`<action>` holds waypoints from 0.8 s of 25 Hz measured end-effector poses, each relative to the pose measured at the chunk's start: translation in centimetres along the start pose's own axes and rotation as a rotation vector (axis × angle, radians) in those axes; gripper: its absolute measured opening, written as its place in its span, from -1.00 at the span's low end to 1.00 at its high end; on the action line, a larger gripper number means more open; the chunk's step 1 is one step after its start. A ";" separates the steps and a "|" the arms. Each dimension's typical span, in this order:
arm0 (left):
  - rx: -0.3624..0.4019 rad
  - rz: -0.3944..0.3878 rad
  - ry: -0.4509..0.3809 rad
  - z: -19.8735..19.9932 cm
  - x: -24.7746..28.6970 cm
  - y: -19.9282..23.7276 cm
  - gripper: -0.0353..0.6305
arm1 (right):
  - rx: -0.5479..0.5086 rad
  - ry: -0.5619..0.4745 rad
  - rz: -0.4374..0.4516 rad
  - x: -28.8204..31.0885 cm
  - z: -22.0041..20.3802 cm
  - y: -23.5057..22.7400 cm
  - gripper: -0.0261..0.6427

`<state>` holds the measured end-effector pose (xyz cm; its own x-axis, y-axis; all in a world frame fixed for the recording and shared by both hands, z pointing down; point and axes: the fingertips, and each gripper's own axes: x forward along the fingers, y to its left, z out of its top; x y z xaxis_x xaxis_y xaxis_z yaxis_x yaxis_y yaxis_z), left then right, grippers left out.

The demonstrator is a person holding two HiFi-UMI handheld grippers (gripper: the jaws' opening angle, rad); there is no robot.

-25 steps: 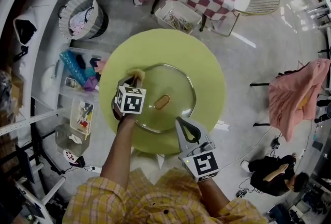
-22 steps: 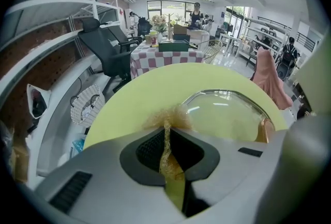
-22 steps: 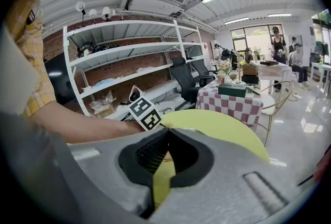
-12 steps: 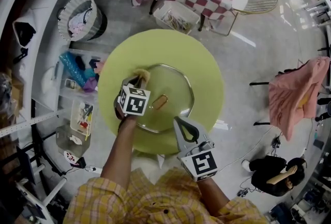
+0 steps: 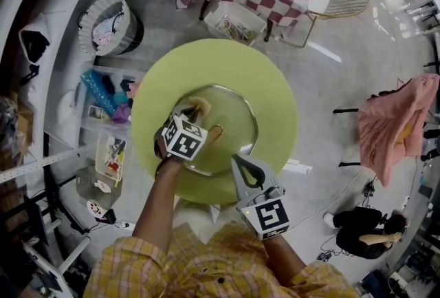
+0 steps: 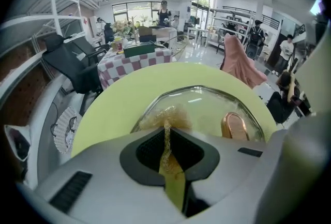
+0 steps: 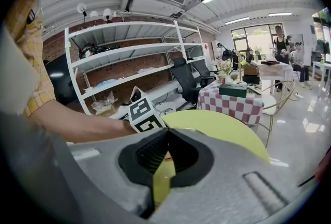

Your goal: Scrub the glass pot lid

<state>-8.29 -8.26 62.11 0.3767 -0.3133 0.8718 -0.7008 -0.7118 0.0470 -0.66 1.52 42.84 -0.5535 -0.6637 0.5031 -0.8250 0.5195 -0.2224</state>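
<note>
1. Head view: the glass pot lid (image 5: 232, 116) lies flat, dome up, on the round green table (image 5: 275, 83). Its copper handle (image 5: 214, 133) sits at the centre, with the long axis slanting from near-left to far-right. The left gripper (image 5: 194, 113) is over the glass just far-left of the handle, and a golden scouring pad (image 5: 200, 107) at its tips is pressed to the lid. The right gripper (image 5: 236, 160) points at the lid's near rim, near-right of the handle. Whether it touches the rim cannot be told here.

2. Left gripper view: the jaws are clamped on the scouring pad (image 6: 168, 114), with a strand of it running down between them. The bunched part rests on the lid (image 6: 207, 100) straight ahead of the tips. The handle (image 6: 234, 124) stands close by on the right of the jaws.

3. Right gripper view: the right gripper (image 7: 165, 134) has its jaws closed tip to tip with nothing between them. Just beyond the tips, the lid shows only as a thin rim line (image 7: 189, 130) on the table (image 7: 222, 132). The left gripper's marker cube (image 7: 144, 114) lies ahead-left.

4. Judgement: the left gripper is the working one. The glass not yet under the pad lies mostly to its right, past the handle, so strokes should curve round that handle.
</note>
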 end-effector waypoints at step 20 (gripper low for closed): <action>0.245 -0.206 0.091 -0.1 -0.2 -4.7 -0.79 | -0.002 -0.006 -0.001 -0.4 0.4 0.0 -0.93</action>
<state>-5.15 -4.80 61.72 0.4318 -0.0969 0.8967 -0.4446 -0.8879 0.1181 -0.45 1.52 42.28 -0.5532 -0.6678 0.4980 -0.8255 0.5195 -0.2205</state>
